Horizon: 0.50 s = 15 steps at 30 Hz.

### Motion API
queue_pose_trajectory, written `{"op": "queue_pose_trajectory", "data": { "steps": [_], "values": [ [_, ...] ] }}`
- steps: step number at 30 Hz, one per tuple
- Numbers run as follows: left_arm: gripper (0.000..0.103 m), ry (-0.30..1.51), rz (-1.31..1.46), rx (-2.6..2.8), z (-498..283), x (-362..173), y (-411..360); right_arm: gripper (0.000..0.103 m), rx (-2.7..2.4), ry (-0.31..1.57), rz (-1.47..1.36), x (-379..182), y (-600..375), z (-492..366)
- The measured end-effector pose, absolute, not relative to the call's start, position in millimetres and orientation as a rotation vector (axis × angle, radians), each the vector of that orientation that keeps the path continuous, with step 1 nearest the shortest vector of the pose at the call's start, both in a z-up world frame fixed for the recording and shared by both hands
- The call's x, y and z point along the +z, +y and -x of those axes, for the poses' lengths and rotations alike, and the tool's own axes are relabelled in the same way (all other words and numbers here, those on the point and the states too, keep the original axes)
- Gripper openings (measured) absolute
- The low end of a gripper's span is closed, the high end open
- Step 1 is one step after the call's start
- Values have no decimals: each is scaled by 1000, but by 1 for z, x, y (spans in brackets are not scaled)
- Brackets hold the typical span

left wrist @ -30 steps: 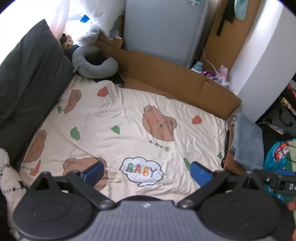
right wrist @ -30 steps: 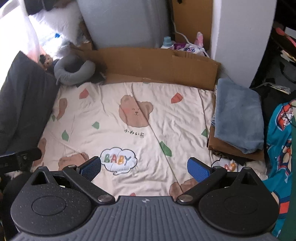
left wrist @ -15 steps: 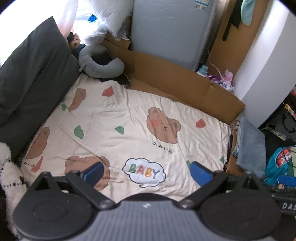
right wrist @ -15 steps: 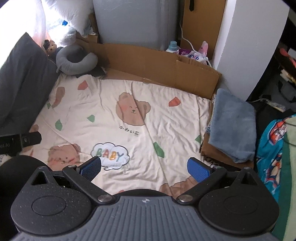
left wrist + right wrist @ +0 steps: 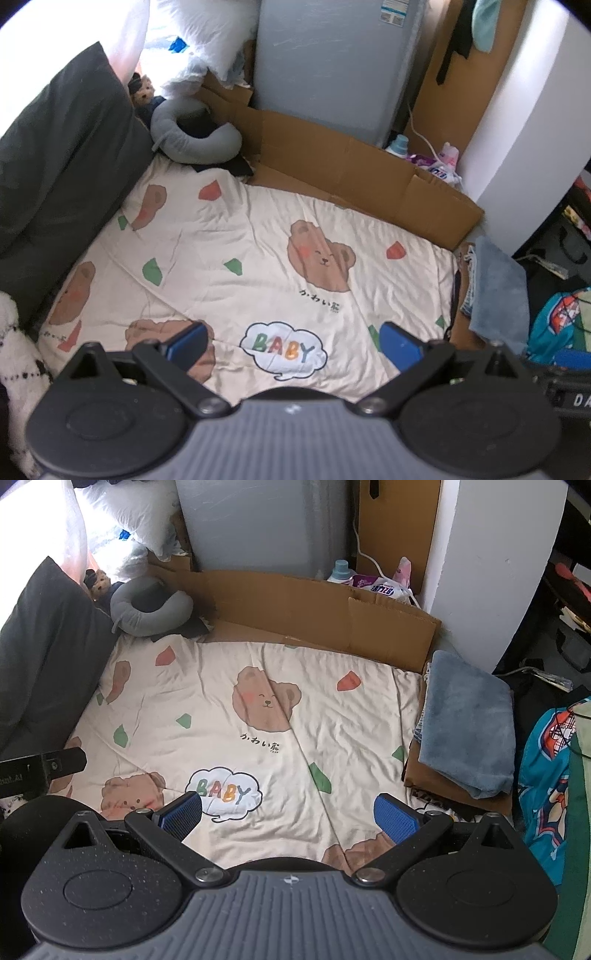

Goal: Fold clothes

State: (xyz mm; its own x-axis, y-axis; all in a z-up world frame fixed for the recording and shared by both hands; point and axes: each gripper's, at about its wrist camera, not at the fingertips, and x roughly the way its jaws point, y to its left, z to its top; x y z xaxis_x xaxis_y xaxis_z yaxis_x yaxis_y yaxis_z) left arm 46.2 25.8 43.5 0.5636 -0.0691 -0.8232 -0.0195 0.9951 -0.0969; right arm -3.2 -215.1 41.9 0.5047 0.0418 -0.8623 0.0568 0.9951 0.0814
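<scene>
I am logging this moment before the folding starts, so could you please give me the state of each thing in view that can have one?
left gripper: open, empty, above the sheet.
right gripper: open, empty.
bear-print sheet: spread flat, lightly creased.
grey-blue towel: folded, on a stack beside the sheet.
neck pillow: lying at the sheet's far corner.
cardboard: propped upright along the far edge.

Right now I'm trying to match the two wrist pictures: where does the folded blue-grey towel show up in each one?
Left wrist view: the folded blue-grey towel lies at the right edge, past the bear-print sheet.
Right wrist view: the towel is at centre right, larger, on a brown stack beside the sheet.
Shared landmark: the BABY cloud print, low in both, between each claw's blue pads.
</scene>
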Motion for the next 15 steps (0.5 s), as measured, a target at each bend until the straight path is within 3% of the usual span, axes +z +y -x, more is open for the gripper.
{"op": "queue_pose_trajectory", "data": {
  "steps": [15],
  "values": [
    [100,984,122,-38,-49,41,30,102,-20,1046,-100,42,-218,2]
  ]
}}
